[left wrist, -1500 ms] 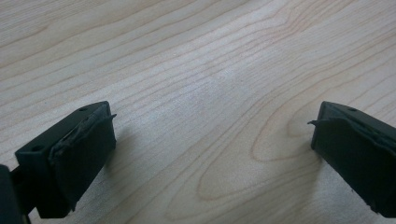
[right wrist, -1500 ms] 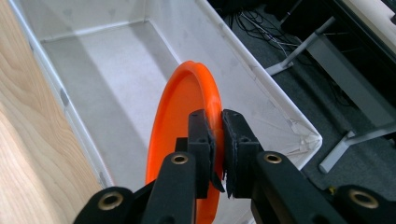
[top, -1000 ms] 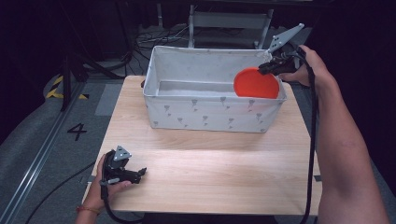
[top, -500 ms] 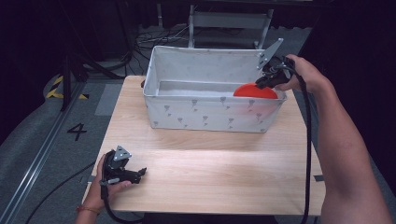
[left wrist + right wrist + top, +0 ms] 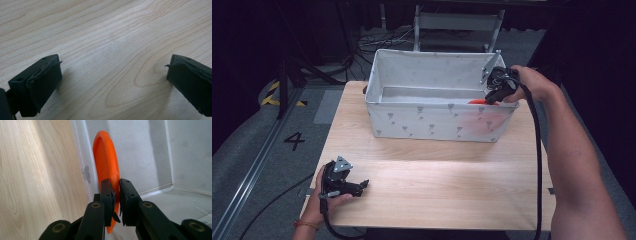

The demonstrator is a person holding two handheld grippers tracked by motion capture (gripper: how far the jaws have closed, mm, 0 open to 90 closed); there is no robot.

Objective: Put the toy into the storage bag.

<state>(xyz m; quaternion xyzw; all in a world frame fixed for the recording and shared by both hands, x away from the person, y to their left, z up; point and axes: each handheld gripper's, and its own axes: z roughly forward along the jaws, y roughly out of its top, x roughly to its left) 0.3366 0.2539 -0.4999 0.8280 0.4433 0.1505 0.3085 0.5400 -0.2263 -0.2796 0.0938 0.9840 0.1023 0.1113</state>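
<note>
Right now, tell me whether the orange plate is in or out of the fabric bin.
In. The orange plate stands on edge inside the fabric bin, against its front wall, pinched by the right gripper.

Wooden table, grey floor

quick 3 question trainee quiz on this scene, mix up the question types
1. True or false: the right tool is clamped on the rim of the orange plate.
2. Where is the orange plate? A) flat on the wooden table B) on edge inside the white fabric bin, by its near wall C) on the floor
3. Fill in: the left tool rests on the table with its jaws ____ and nothing between them.

Key:
1. True; both pads pinch the plate's edge in the right gripper view.
2. B; the plate stands upright close to the bin wall.
3. Open; bare wood shows in the gap.
</note>
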